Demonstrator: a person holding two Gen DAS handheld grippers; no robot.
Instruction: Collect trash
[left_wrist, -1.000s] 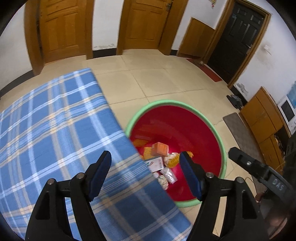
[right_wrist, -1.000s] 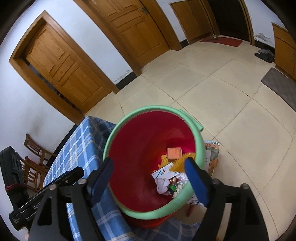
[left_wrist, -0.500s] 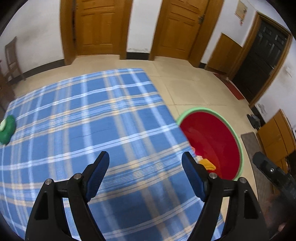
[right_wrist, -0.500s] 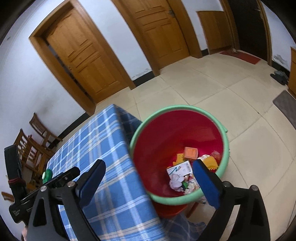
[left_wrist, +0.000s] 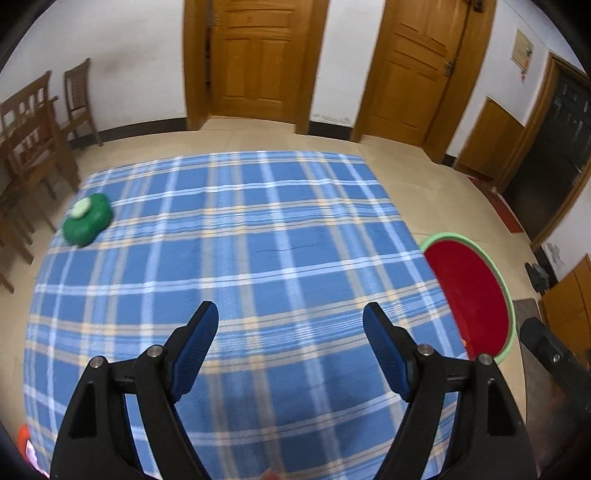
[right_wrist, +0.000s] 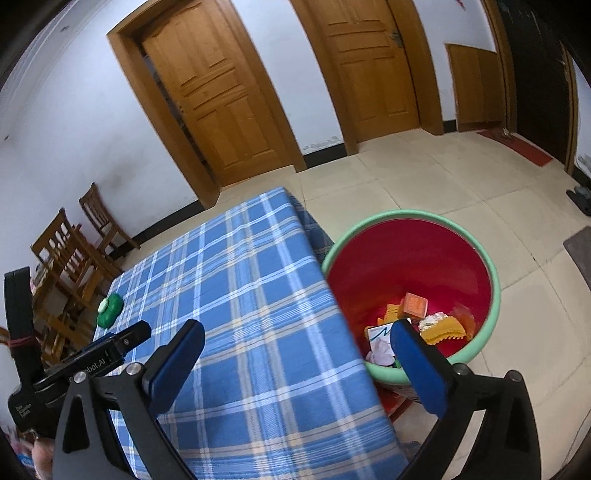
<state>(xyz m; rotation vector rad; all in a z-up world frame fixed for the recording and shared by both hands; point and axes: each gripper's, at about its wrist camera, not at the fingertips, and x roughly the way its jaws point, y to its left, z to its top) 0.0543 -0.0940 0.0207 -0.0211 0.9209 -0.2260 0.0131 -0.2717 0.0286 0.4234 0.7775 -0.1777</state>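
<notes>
A red bin with a green rim (right_wrist: 410, 218) stands on the floor at the table's right edge; it also shows in the left wrist view (left_wrist: 506, 288). Inside lie an orange box (right_wrist: 415, 304), a yellow wrapper (right_wrist: 447, 330) and other trash. A green object with a white cap (left_wrist: 87, 218) lies at the table's far left, also seen in the right wrist view (right_wrist: 109, 309). My left gripper (left_wrist: 290, 332) is open and empty above the blue plaid tablecloth (left_wrist: 258, 258). My right gripper (right_wrist: 295, 354) is open and empty over the table's right edge, beside the bin.
Wooden chairs (left_wrist: 33, 140) stand left of the table. Wooden doors (left_wrist: 258, 55) line the far wall. A dark mat (right_wrist: 580, 251) and shoes (left_wrist: 537, 275) lie on the tiled floor at right. The left gripper's body (right_wrist: 74, 365) shows in the right wrist view.
Both grippers have swung left, away from the bin and over the table. The green object has come into view. Both stay open and empty.
</notes>
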